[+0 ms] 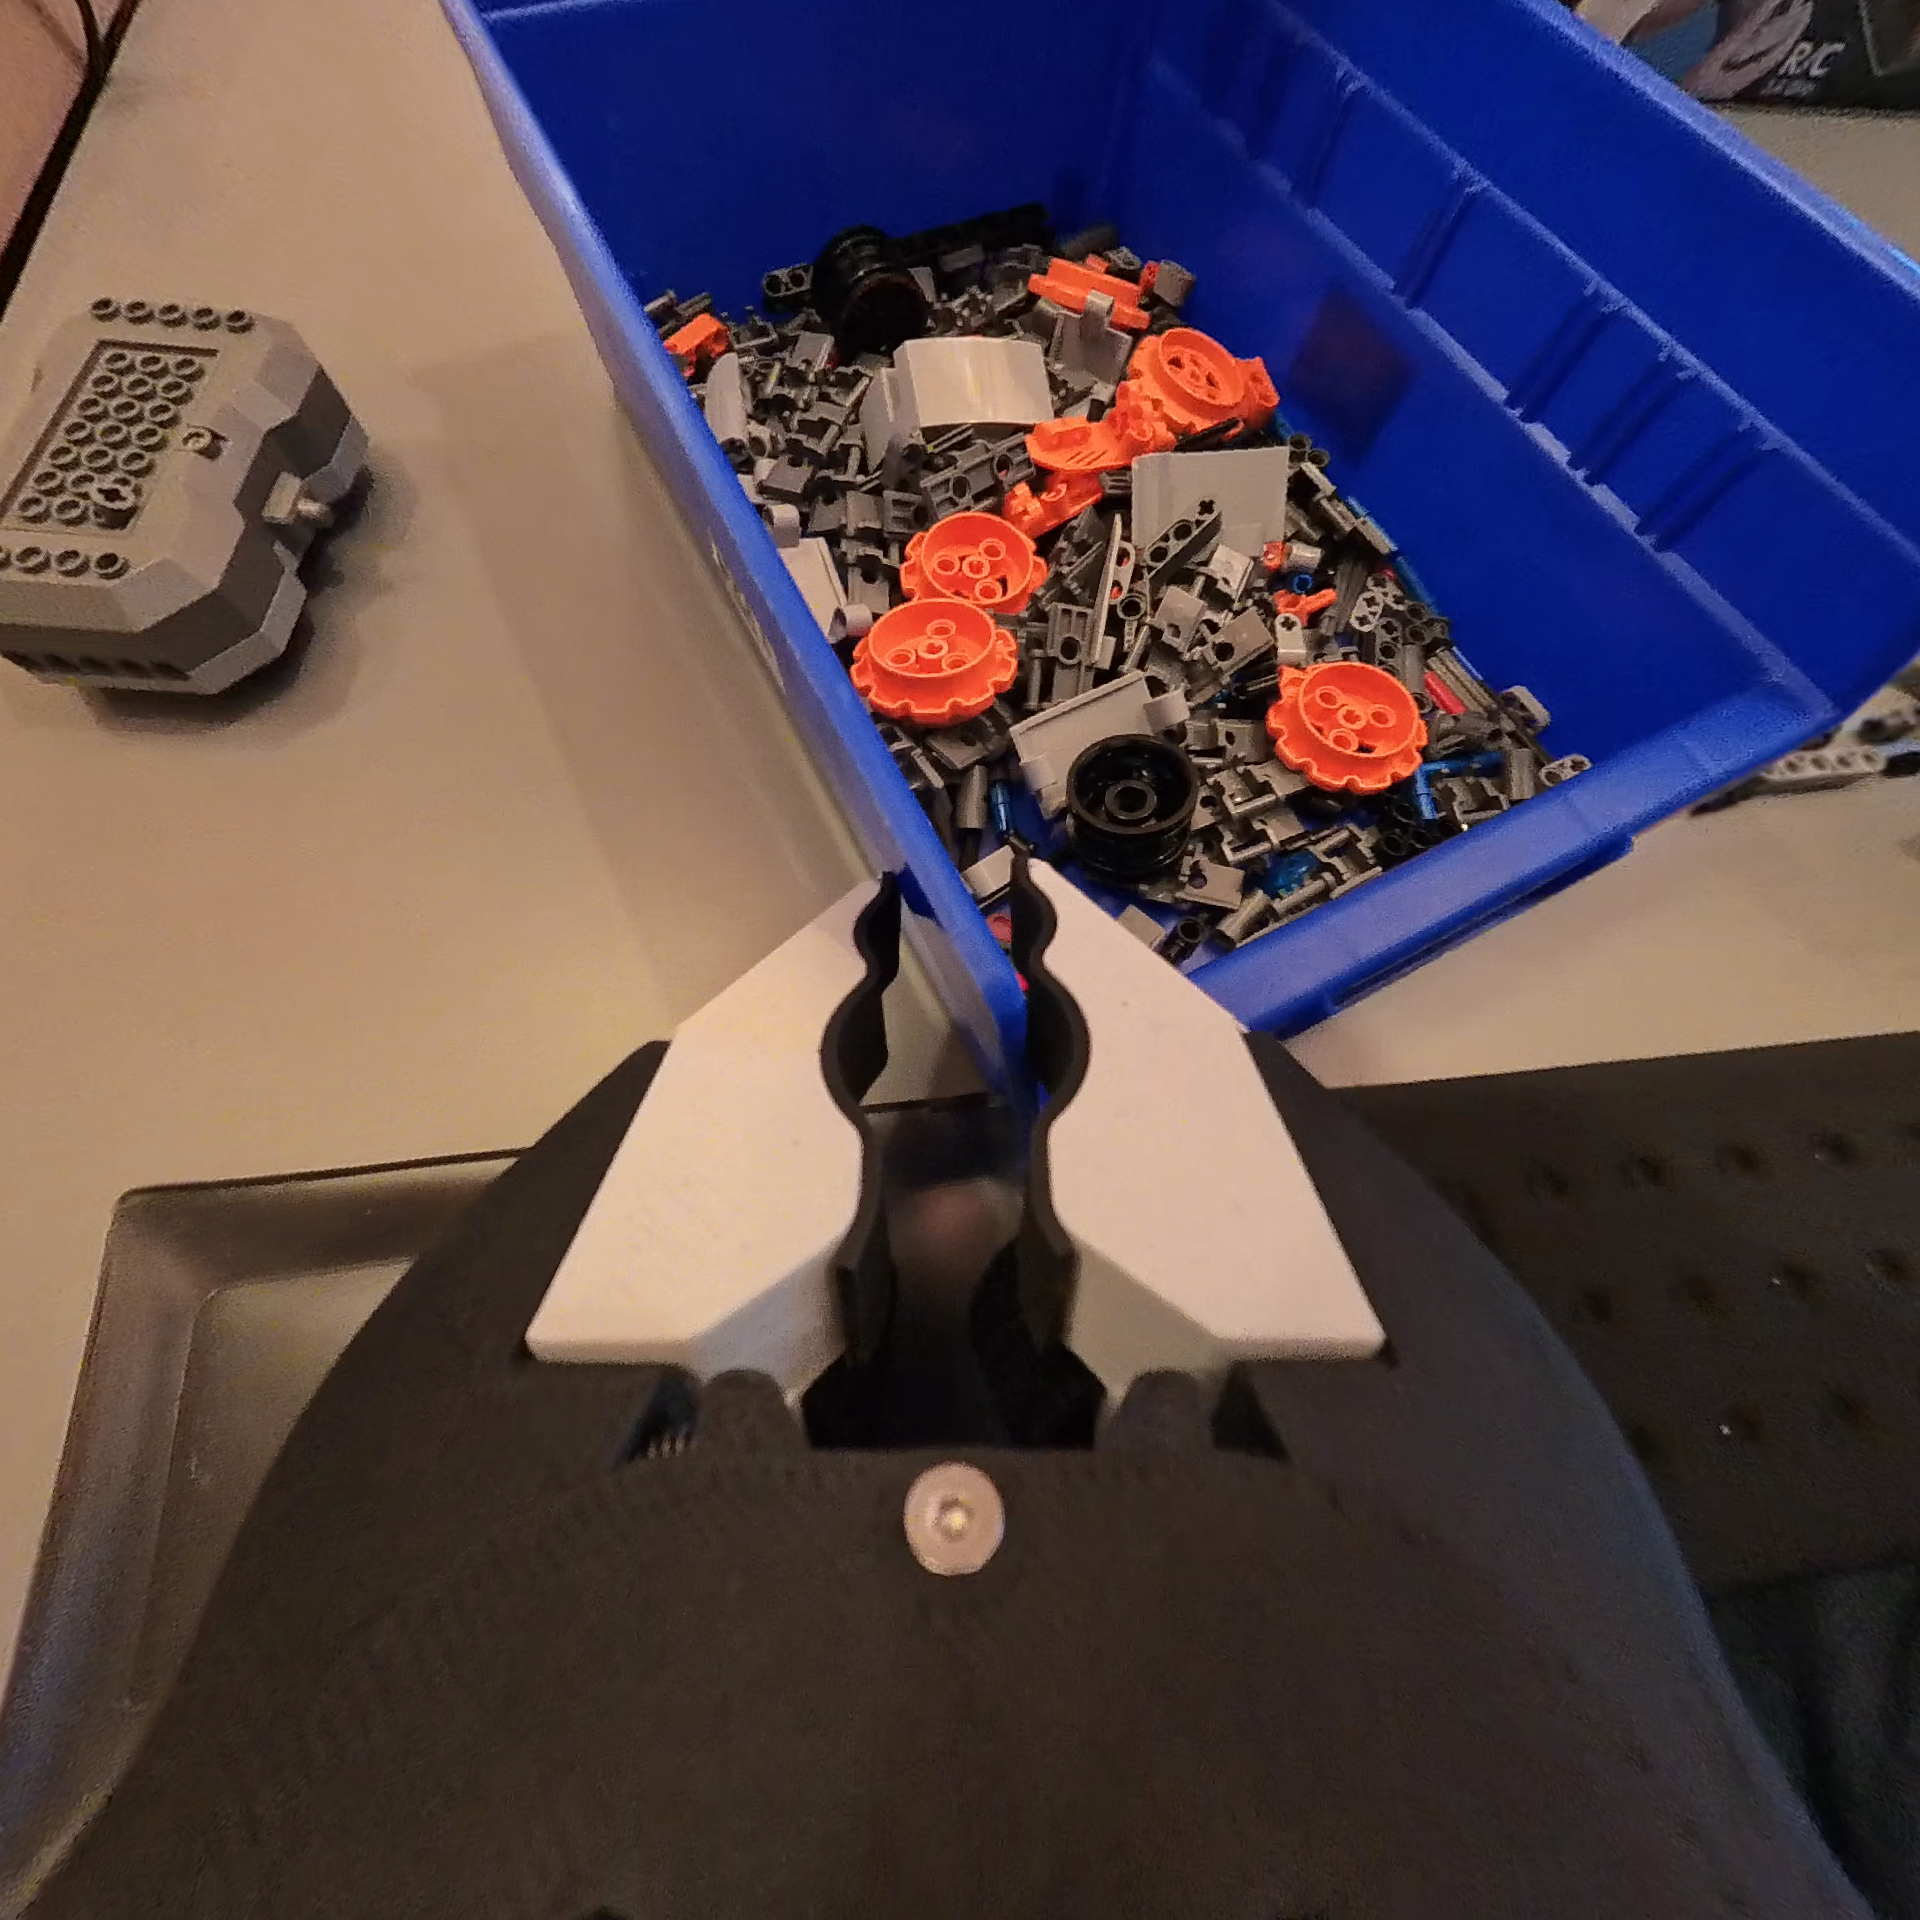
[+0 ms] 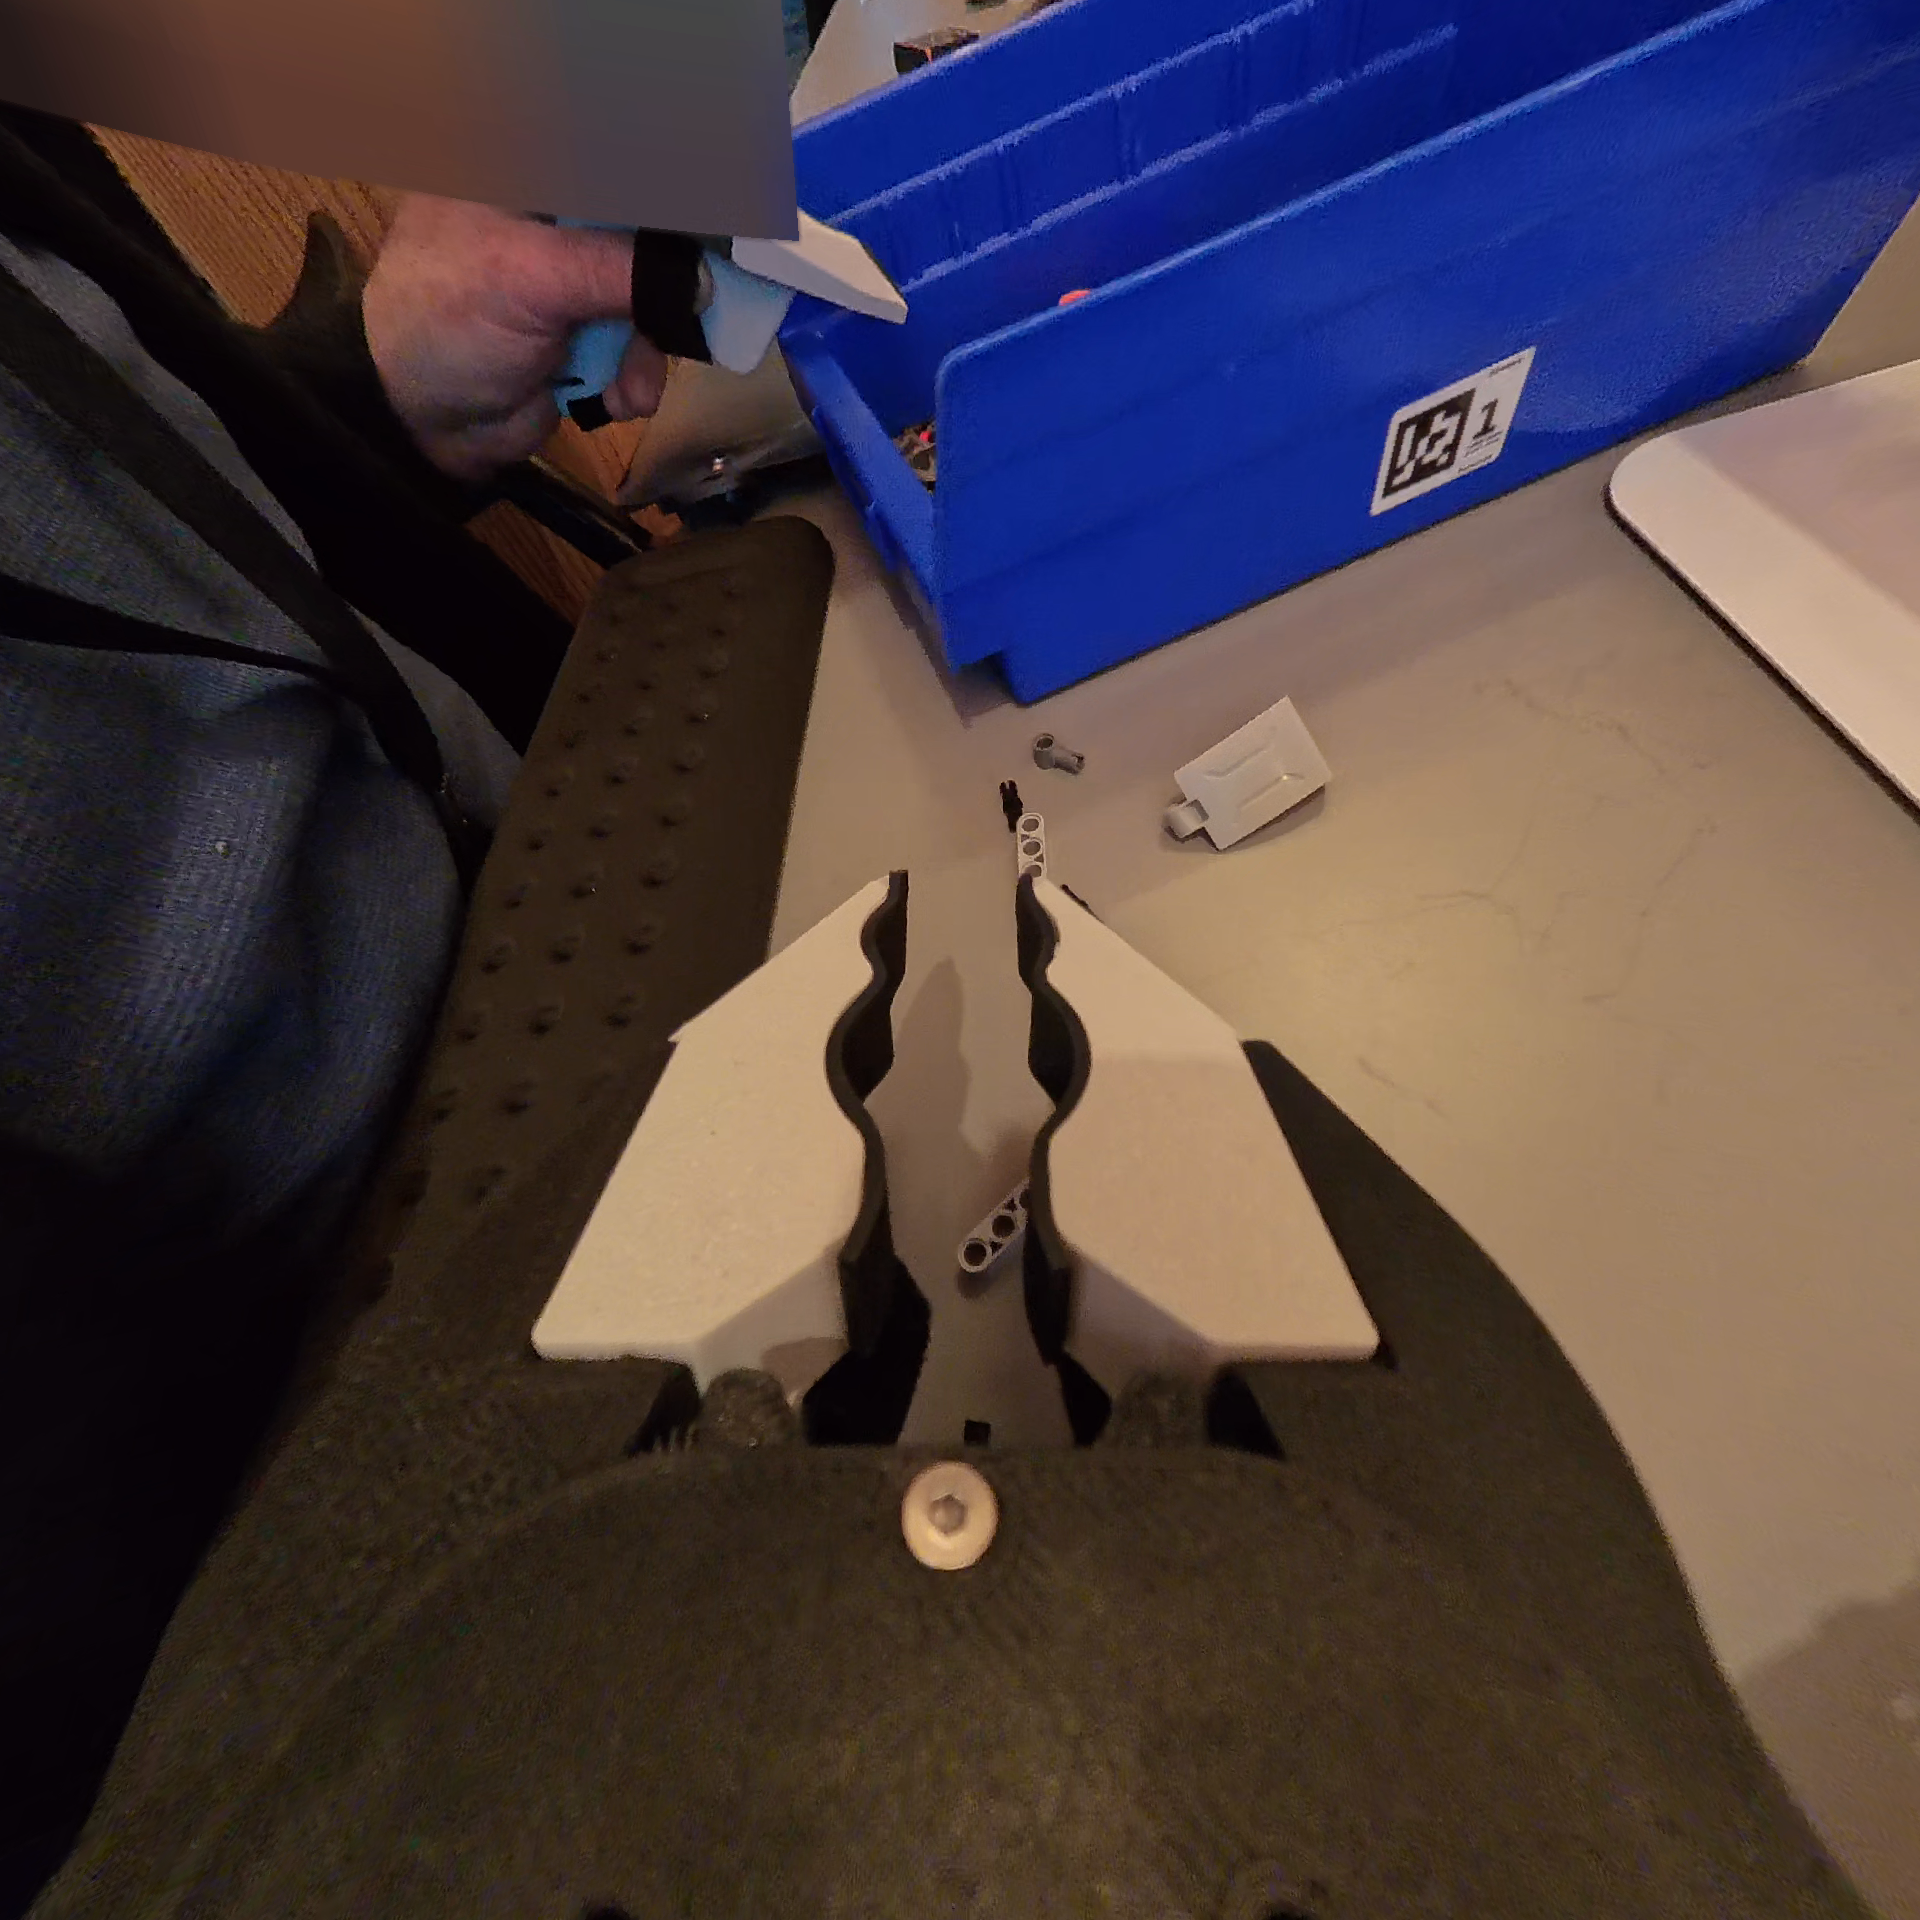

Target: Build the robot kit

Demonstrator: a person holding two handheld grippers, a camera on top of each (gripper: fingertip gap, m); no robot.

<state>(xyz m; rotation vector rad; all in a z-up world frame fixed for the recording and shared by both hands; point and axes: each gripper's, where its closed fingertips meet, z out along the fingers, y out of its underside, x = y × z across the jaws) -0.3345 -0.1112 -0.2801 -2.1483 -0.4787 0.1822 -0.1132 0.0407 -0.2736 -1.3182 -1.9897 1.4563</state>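
Observation:
My left gripper (image 1: pixel 954 883) is shut on the near corner wall of a blue bin (image 1: pixel 1455 343), one finger outside and one inside. The bin looks tilted and holds several loose building pieces: orange wheels (image 1: pixel 971 561), a black wheel (image 1: pixel 1130 805) and grey panels. In the right wrist view a hand (image 2: pixel 468 332) holds that left gripper (image 2: pixel 821 270) at the bin (image 2: pixel 1195 499). My right gripper (image 2: pixel 961 883) is open and empty above the table. A small grey beam (image 2: pixel 997 1231) lies between its fingers. A white beam (image 2: pixel 1031 842) and a black pin (image 2: pixel 1008 800) lie just past its tips.
A grey studded box (image 1: pixel 166 488) lies on the table left of the bin. A black tray (image 1: pixel 156 1299) and a black studded mat (image 1: pixel 1662 1247) lie near me. A grey panel (image 2: pixel 1252 774), a grey connector (image 2: pixel 1058 756) and a white board (image 2: pixel 1787 540) are at the right.

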